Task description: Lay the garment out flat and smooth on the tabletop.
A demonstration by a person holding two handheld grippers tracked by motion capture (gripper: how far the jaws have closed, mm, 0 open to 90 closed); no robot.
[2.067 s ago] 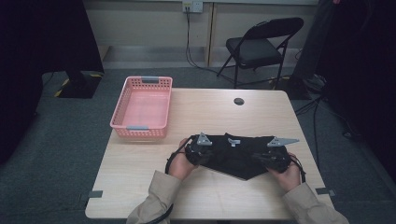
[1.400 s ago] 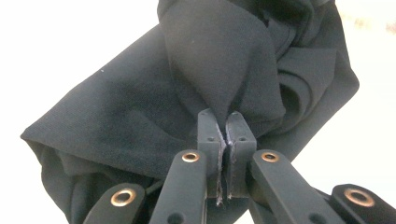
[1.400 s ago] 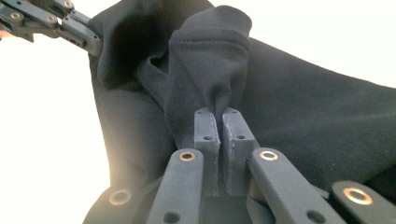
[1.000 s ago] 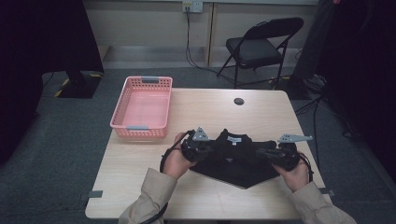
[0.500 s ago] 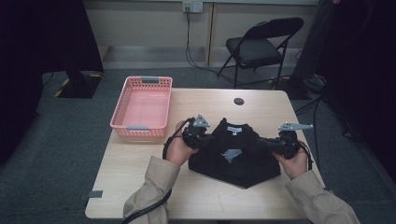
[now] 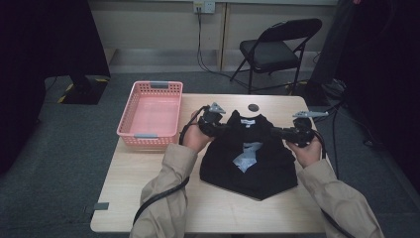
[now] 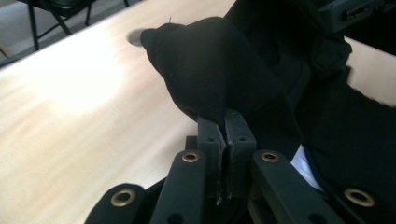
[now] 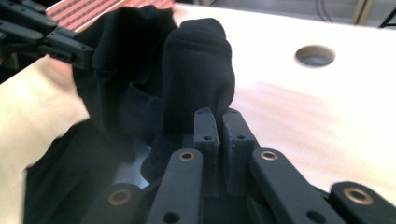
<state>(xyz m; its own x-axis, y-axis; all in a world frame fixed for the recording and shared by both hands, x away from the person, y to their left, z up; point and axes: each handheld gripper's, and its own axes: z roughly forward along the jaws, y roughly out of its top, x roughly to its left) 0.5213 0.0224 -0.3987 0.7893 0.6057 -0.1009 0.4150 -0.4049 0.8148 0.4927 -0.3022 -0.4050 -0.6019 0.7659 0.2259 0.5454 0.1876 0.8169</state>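
Beside the pink basket (image 6: 150, 114), your left gripper (image 6: 214, 125) and right gripper (image 6: 296, 134) pinch the black shirt (image 6: 247, 163); uneven pulling may slip the cloth free.

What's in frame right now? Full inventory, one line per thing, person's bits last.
black garment: 1, black with a pale print on the front, middle of the table, top edge lifted, lower part on the tabletop
basket: 1, pink, table's far left corner
table: 1, light wood, centre of the high view
round hole: 1, dark, far edge of the tabletop
folding chair: 1, black, on the floor beyond the table
wall outlet: 1, white, on the far wall with a cable hanging down
left gripper: 1, black, jaws shut on the garment's left shoulder
right gripper: 1, black, jaws shut on the garment's right shoulder
sleeves: 2, tan, from the bottom edge
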